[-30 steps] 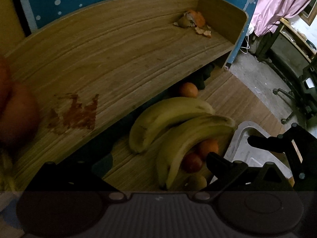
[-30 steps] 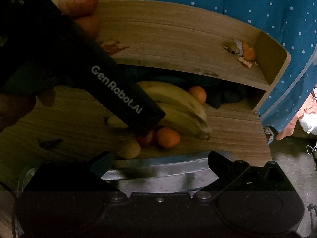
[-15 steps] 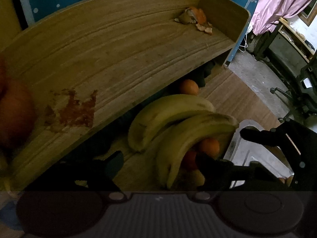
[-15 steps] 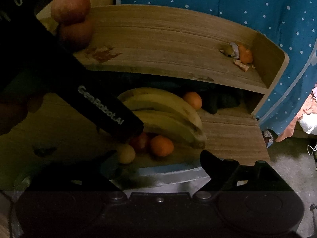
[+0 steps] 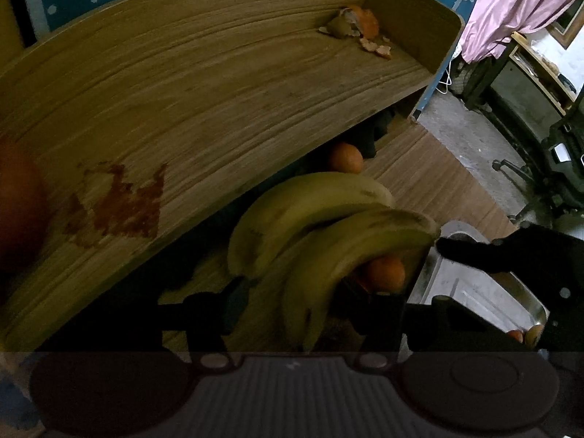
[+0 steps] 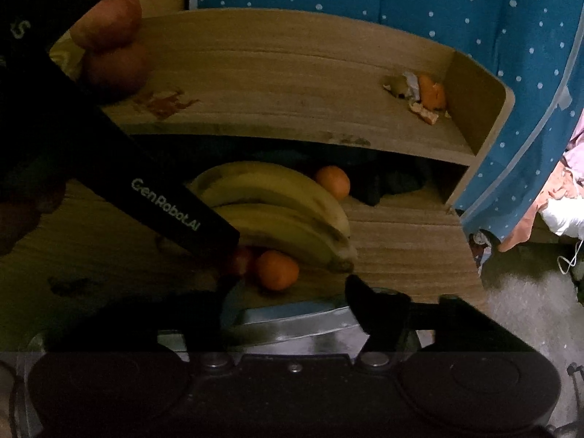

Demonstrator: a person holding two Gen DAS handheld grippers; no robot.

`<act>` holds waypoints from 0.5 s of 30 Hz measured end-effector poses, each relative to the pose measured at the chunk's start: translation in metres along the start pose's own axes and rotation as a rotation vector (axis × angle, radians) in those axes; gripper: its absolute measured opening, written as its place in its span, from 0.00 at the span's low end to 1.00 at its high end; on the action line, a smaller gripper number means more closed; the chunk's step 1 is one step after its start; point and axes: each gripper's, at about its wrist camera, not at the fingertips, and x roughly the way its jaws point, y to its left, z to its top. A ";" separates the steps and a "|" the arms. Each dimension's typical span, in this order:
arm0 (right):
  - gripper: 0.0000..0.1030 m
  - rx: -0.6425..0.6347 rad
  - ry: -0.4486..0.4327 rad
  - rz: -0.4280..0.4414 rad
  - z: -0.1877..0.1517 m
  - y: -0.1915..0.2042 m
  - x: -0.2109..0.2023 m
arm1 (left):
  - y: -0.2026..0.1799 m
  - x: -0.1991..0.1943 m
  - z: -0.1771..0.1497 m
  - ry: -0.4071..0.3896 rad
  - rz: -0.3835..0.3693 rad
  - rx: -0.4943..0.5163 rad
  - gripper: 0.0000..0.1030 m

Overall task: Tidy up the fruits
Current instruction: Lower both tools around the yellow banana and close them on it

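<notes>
Two wide-spread tools: left tool (image 5: 310,303) apparently straddles the bananas (image 5: 328,226), right tool (image 6: 288,303) hovers nearby.

The left claw (image 6: 233,270) hides most of a reddish fruit (image 6: 242,261).

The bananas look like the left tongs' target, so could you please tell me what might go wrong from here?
1. The left tongs stand open around the bananas, a joined bunch; gripped near one end it may swing or slip.
2. An orange and a red fruit sit tucked under the bunch, so lifting could send them rolling across the wooden surface.
3. The right tongs hover at the metal tray close by; the two tools could bump.
</notes>
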 end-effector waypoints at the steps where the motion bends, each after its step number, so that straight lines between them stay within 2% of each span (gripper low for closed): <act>1: 0.50 0.007 0.001 0.000 0.001 -0.001 0.002 | 0.000 0.000 0.000 0.000 0.000 0.000 0.58; 8: 0.48 0.025 -0.001 0.014 0.002 -0.003 0.009 | -0.001 0.001 0.000 -0.004 0.000 -0.011 0.60; 11: 0.38 0.027 -0.003 0.030 0.001 -0.005 0.007 | -0.001 -0.001 -0.001 0.000 0.001 0.002 0.59; 12: 0.29 0.027 -0.001 0.045 0.001 -0.005 0.007 | 0.000 -0.002 -0.002 0.002 -0.001 0.006 0.56; 15: 0.27 0.014 0.001 0.055 0.002 -0.002 0.007 | 0.000 -0.003 -0.004 0.005 -0.008 0.016 0.51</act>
